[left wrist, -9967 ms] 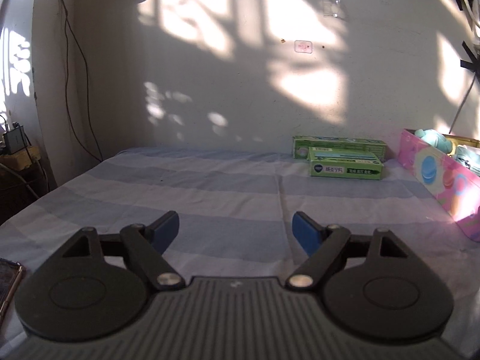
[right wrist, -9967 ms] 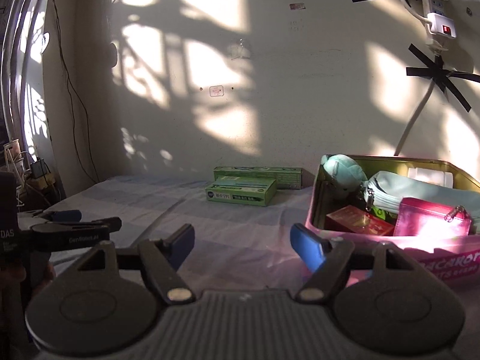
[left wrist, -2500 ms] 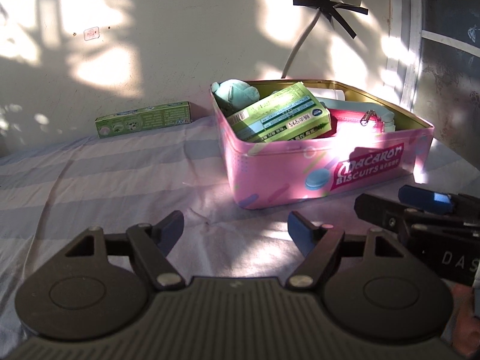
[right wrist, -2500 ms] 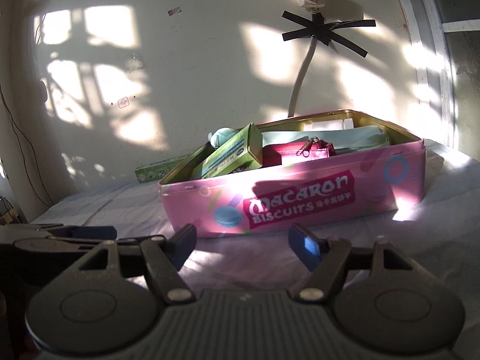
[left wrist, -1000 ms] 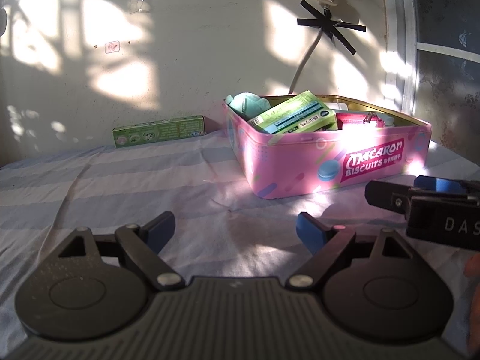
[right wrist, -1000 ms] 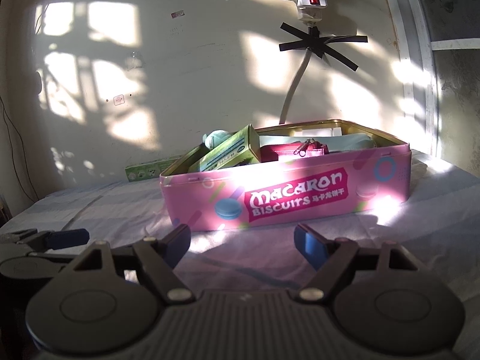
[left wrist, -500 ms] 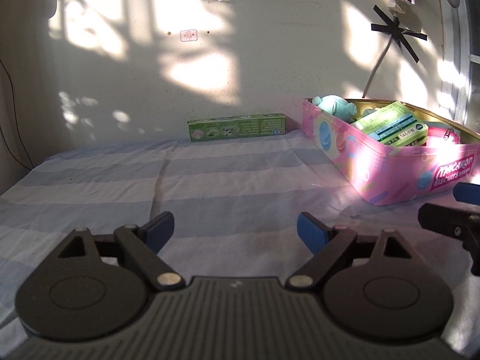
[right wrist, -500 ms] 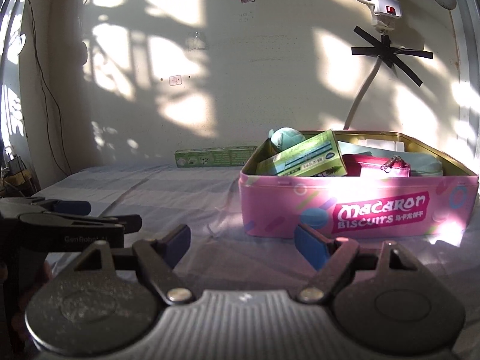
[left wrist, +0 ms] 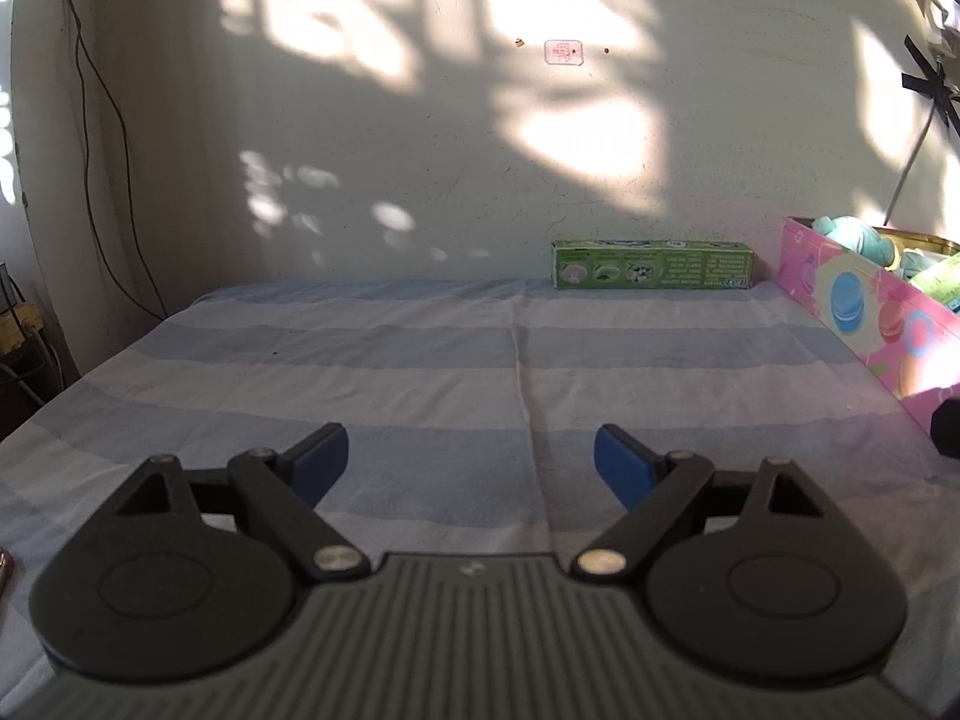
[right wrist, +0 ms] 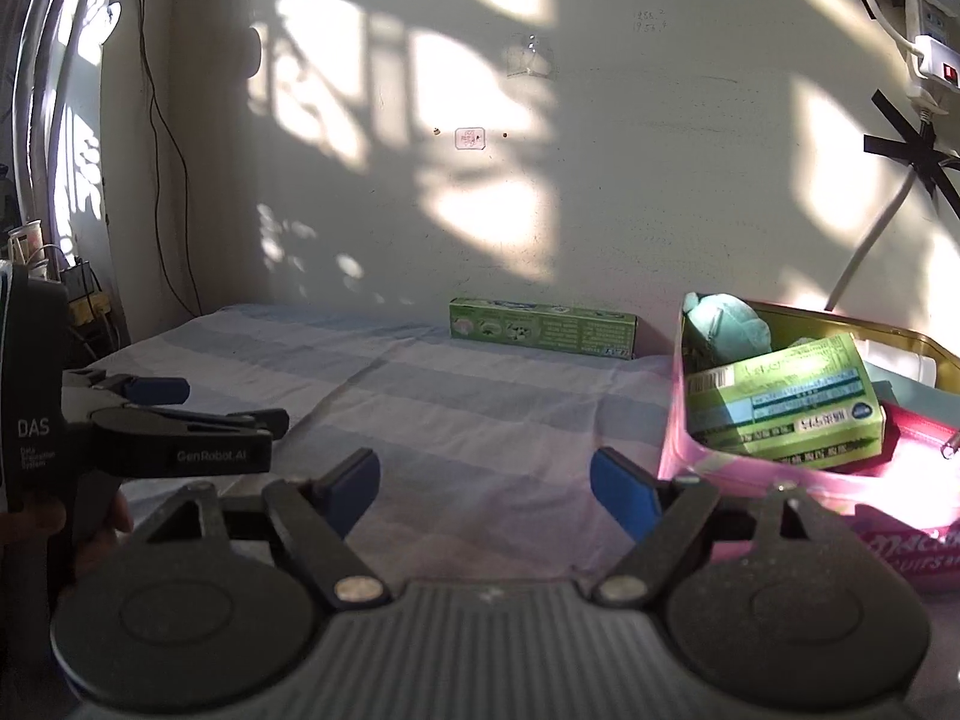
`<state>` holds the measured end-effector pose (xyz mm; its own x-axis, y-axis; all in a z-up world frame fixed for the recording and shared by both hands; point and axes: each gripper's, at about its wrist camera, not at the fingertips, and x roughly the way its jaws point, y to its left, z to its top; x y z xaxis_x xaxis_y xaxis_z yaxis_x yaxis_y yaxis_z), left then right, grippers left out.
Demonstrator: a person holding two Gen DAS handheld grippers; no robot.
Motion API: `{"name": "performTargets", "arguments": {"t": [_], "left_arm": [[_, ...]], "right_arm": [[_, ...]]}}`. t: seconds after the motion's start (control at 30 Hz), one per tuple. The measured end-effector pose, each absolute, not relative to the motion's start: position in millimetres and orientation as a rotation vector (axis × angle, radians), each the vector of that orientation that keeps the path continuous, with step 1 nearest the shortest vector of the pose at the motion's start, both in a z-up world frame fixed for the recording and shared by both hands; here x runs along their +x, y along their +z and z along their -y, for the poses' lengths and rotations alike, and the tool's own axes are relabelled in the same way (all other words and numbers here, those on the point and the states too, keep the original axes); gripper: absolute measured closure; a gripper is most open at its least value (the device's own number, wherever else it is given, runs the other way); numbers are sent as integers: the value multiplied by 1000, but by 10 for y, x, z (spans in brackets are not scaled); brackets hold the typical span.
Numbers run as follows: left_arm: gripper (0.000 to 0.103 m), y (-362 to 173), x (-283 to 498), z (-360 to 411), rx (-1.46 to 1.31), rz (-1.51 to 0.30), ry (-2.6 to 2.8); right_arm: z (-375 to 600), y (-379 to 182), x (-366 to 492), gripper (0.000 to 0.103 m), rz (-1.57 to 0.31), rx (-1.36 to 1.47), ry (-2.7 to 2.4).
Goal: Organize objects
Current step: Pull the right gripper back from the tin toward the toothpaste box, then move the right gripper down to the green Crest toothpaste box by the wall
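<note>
A: Remaining item is the long green box (left wrist: 653, 264), lying flat against the wall (left wrist: 420, 150) at the far edge of the bed (left wrist: 420, 372). About 1 o'clock from the left claw (left wrist: 471, 465), 12 o'clock from the right claw (right wrist: 485, 480).

B: Bin?

A: The pink tin (right wrist: 750, 480) sits at 3 o'clock of the box, a small gap between them. Already holds a smaller green box (right wrist: 786, 405), a teal plush (right wrist: 726, 324) and a pink pouch (right wrist: 918, 429).

B: Claw states?

A: Both spread wide, nothing between the pads. The left one shows at 9 o'clock in the right wrist view, also empty.

B: Best approach?

A: Likely the right claw takes it, being nearer the tin. Should span the box's narrow width near mid-length, not an end, or it will pivot. The wall blocks the far side, so drag it out first or come down from above.

B: Risk?

A: The tin looks crowded; the box may need angling in.
</note>
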<state>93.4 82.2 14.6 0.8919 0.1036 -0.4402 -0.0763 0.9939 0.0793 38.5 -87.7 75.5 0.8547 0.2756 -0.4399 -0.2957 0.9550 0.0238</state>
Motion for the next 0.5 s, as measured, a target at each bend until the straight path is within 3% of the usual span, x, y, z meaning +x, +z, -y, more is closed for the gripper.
{"name": "performTargets", "arguments": {"t": [0.3, 0.5], "left_arm": [[12, 146, 967, -1053, -99, -493, 81], [12, 126, 1041, -1212, -190, -544, 64]], "right_arm": [[558, 1066, 1417, 23, -541, -109, 308], [416, 1066, 2452, 18, -657, 19, 221]]}}
